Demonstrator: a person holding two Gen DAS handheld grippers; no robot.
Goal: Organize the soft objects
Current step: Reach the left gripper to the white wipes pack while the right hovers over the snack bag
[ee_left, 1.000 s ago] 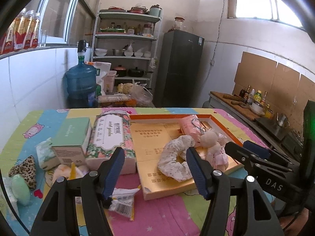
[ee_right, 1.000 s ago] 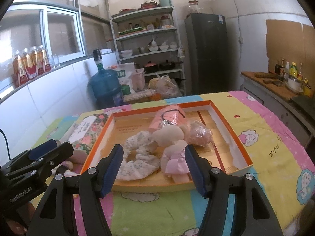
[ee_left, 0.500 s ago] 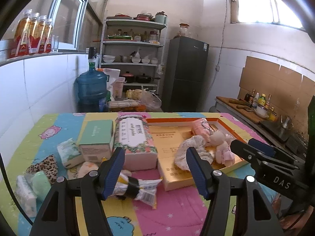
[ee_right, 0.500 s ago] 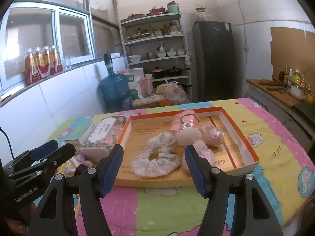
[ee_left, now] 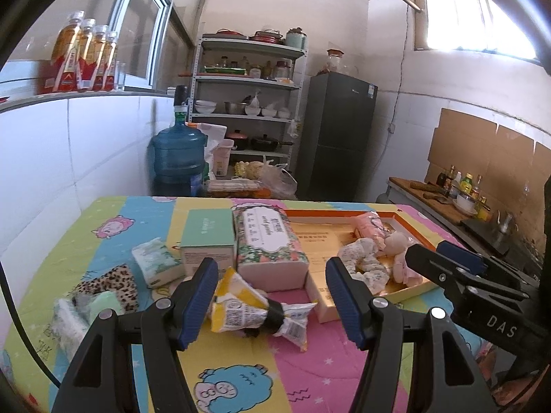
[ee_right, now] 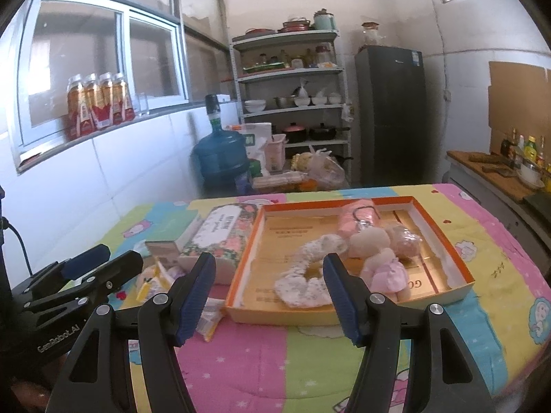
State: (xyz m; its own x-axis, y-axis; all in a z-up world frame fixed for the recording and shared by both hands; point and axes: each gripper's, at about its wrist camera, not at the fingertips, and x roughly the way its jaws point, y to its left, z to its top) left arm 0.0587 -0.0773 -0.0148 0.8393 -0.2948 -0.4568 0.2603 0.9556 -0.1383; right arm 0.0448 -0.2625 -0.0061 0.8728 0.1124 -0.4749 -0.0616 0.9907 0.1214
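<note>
Left wrist view showed the left tool [ee_left: 272,296] spread and empty above a tied snack packet [ee_left: 258,313] on the table [ee_left: 310,371]. Light and crinkly, likely slippery, it looked best pinched at its banded middle. The right tool [ee_right: 267,292] also stood spread, empty, before the orange tray [ee_right: 458,268] holding soft toys.

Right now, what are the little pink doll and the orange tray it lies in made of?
The small pink-dressed plush doll looks like soft, fuzzy fabric: its rounded head and matte surface suggest stuffed cloth. The shallow orange-rimmed tray seems to be cardboard with a glossy golden printed floor; its thin, straight walls show white inside.
</note>
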